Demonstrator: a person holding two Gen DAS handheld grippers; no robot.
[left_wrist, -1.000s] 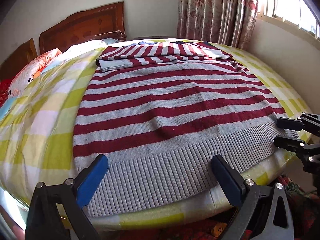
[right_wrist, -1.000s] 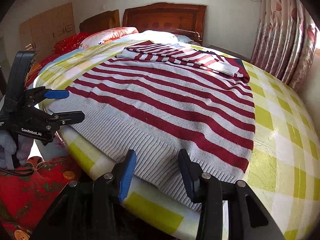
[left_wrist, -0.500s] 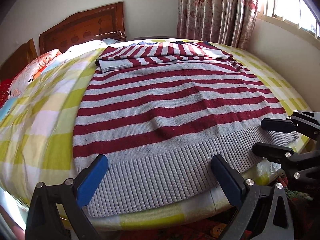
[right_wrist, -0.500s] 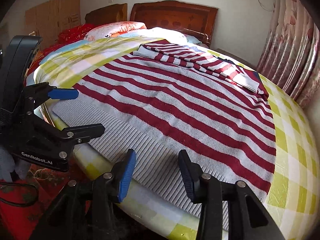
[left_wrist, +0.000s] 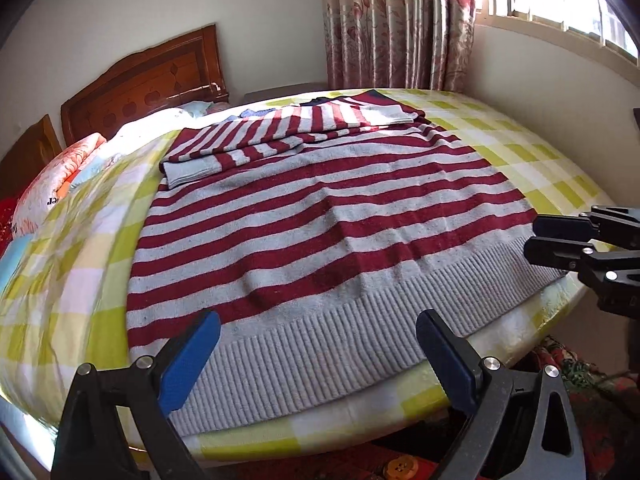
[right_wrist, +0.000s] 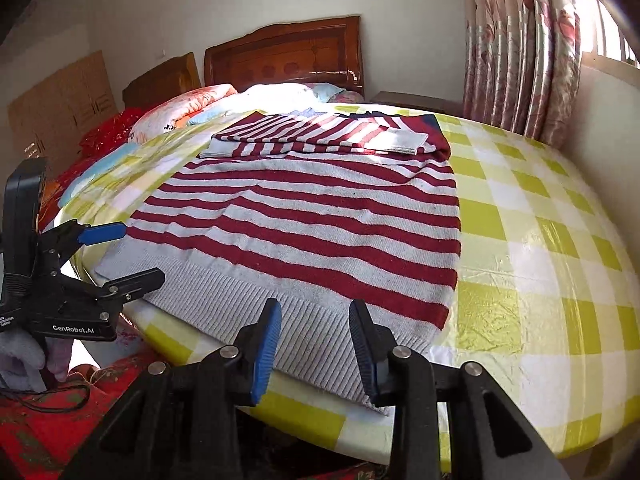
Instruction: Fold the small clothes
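Observation:
A red and grey striped sweater [left_wrist: 320, 216] lies flat on a table with a yellow checked cloth [left_wrist: 532, 168], sleeves folded across its far end, grey ribbed hem at the near edge. My left gripper [left_wrist: 316, 344] is open, its jaws wide apart over the hem's left part. It also shows in the right wrist view [right_wrist: 132, 252]. My right gripper [right_wrist: 314, 340] is open, jaws astride the hem near the sweater's right corner [right_wrist: 400, 360]. It shows in the left wrist view [left_wrist: 540, 238] at the hem's right end. Neither holds cloth.
A bed with wooden headboard [right_wrist: 284, 56] and pillows [right_wrist: 180, 108] stands behind the table. Flowered curtains [right_wrist: 516, 40] and a window are at the right. Red patterned fabric [right_wrist: 36, 432] lies below the near table edge.
Both grippers moved in over the hem. The right gripper shifted left along the table edge toward the sweater's right corner and its jaws now straddle the hem.

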